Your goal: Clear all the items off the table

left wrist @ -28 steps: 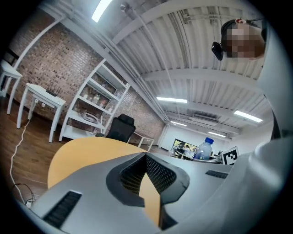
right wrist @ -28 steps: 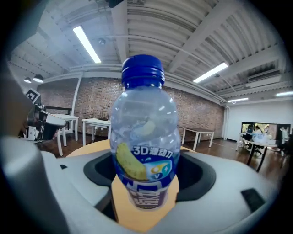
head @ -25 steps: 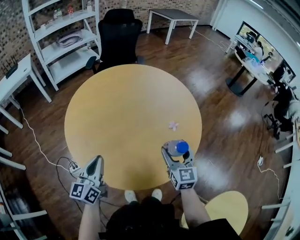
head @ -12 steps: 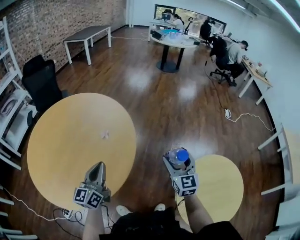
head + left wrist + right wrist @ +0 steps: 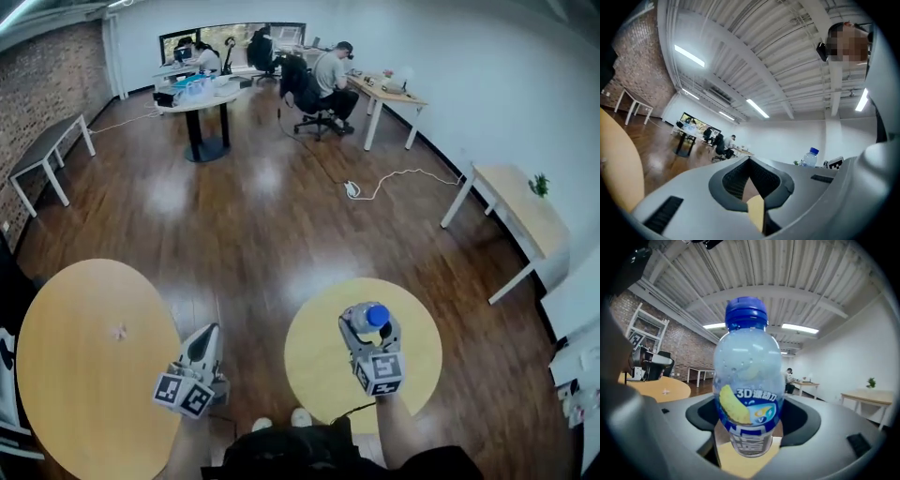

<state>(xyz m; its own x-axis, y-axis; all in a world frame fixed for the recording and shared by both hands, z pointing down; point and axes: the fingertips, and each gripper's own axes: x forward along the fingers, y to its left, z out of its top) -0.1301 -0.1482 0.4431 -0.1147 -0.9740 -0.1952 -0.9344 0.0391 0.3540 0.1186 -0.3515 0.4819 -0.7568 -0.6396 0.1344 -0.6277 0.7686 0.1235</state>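
Note:
A clear water bottle (image 5: 368, 320) with a blue cap and blue label stands upright between the jaws of my right gripper (image 5: 367, 323), which is shut on it. It hangs over a small round yellow table (image 5: 319, 361). In the right gripper view the bottle (image 5: 747, 394) fills the middle, held at its lower body by the right gripper (image 5: 747, 432). My left gripper (image 5: 204, 339) is shut and holds nothing, between the two tables above the floor. Its jaw tips meet in the left gripper view (image 5: 750, 163). A small pale scrap (image 5: 119, 331) lies on the large round table (image 5: 66, 394) at the left.
Dark wooden floor lies between the tables. At the back stand a round table with items (image 5: 194, 95) and a desk with seated people (image 5: 330, 71). A white desk with a plant (image 5: 514, 214) stands at the right. A cable (image 5: 384, 180) lies on the floor.
The view has swung right, away from the large round table. Both grippers moved with it. The right gripper, still holding the bottle, now hangs over the small round table.

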